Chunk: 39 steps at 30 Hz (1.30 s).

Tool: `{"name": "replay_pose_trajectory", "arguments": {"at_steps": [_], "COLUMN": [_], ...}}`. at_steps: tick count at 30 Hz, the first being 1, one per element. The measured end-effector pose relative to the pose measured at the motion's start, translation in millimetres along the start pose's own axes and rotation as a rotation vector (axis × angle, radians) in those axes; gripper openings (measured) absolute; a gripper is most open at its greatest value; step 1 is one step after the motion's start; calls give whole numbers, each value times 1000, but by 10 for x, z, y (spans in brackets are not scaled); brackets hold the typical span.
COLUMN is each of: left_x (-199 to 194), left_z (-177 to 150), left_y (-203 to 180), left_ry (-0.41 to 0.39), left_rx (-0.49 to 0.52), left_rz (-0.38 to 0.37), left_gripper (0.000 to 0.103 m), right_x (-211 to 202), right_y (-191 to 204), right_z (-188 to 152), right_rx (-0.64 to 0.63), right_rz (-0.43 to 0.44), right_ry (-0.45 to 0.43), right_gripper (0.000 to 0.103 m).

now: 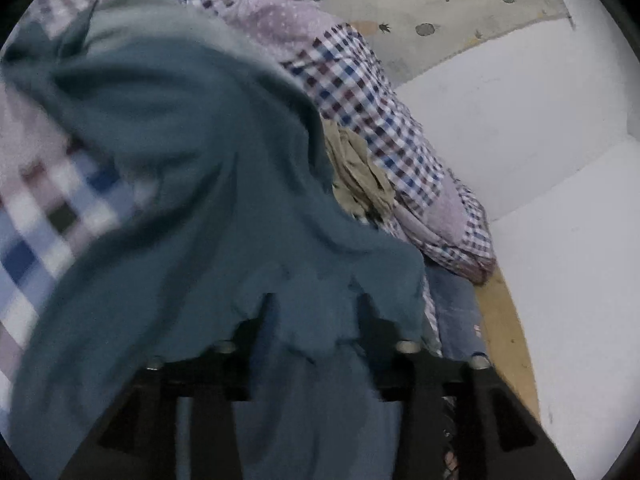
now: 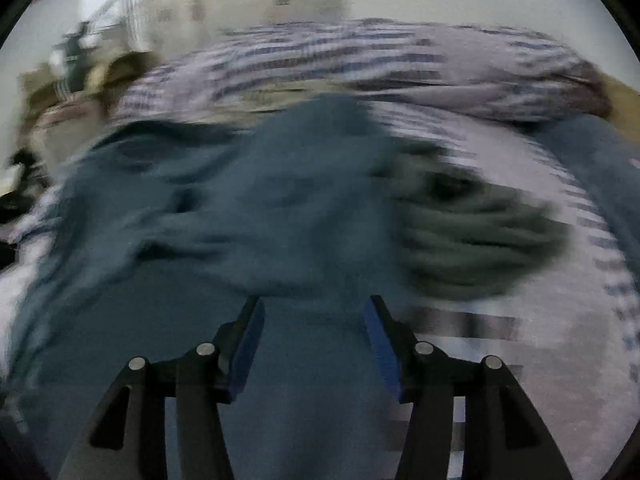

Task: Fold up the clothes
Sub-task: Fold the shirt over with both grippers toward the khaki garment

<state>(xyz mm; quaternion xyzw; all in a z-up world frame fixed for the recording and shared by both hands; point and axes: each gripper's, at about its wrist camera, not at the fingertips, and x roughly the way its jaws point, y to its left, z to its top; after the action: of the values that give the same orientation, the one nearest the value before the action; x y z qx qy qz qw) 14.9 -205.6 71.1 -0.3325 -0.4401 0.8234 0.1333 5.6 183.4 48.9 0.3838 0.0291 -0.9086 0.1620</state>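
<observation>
A teal garment [image 1: 180, 168] lies crumpled on a checked bedspread [image 1: 352, 80]. In the left wrist view its edge drapes over the tips of my left gripper [image 1: 316, 312], whose fingers stand apart with cloth sagging between them. The right wrist view is blurred by motion. There the same teal garment [image 2: 248, 208] spreads under and ahead of my right gripper [image 2: 314, 312], which is open with its blue pads [image 2: 380, 344] bare. A dark grey garment [image 2: 480, 236] lies bunched just right of the teal one.
An olive cloth [image 1: 360, 176] sits tucked against the bedspread. Blue jeans fabric [image 1: 456, 312] lies near the bed's edge, beside a white wall [image 1: 540, 140]. A pineapple-print sheet [image 1: 440, 8] lies beyond. Blurred furniture [image 2: 80, 52] stands at far left.
</observation>
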Motion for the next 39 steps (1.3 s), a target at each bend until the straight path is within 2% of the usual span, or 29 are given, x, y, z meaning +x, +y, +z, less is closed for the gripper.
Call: {"name": "replay_pose_trajectory", "arguments": {"at_steps": [2, 3, 6, 8, 11, 17, 24, 29, 30, 31, 32, 36, 39], "left_x": [21, 46, 62, 2, -112, -286, -307, -280, -288, -293, -298, -313, -344], "left_z": [-129, -170, -167, -97, 38, 226, 339, 382, 396, 403, 408, 431, 455], "left_y": [92, 136, 185, 249, 420, 570, 743, 737, 744, 764, 787, 883, 929], "left_ry": [-5, 0, -6, -58, -100, -122, -134, -126, -125, -126, -128, -140, -159], "left_rx": [-41, -70, -98, -125, -224, -292, -384, -398, -400, -409, -421, -480, -505], "left_rz": [-26, -31, -32, -13, -63, -108, -150, -164, -168, -173, -179, -208, -218], "left_gripper": [76, 78, 78, 78, 78, 78, 78, 78, 78, 78, 78, 78, 78], "right_x": [20, 13, 29, 49, 242, 774, 1186, 1415, 1442, 1462, 1474, 1384, 1222], "right_y": [392, 584, 1056, 1392, 1849, 2564, 2699, 2785, 2793, 2798, 2798, 2725, 2641], "right_z": [-10, -24, -44, -47, 45, 237, 458, 457, 465, 481, 509, 758, 1052], "right_rx": [-78, -135, -294, -364, -476, -638, -613, -673, -676, -674, -667, -549, -413], "right_rz": [56, 63, 45, 50, 101, 229, 236, 165, 156, 143, 126, 132, 197], "right_ry": [-1, -8, -44, -52, -16, 144, 238, 307, 316, 322, 325, 301, 253], "right_gripper": [56, 56, 57, 57, 57, 55, 45, 37, 27, 10, 2, 2, 2]}}
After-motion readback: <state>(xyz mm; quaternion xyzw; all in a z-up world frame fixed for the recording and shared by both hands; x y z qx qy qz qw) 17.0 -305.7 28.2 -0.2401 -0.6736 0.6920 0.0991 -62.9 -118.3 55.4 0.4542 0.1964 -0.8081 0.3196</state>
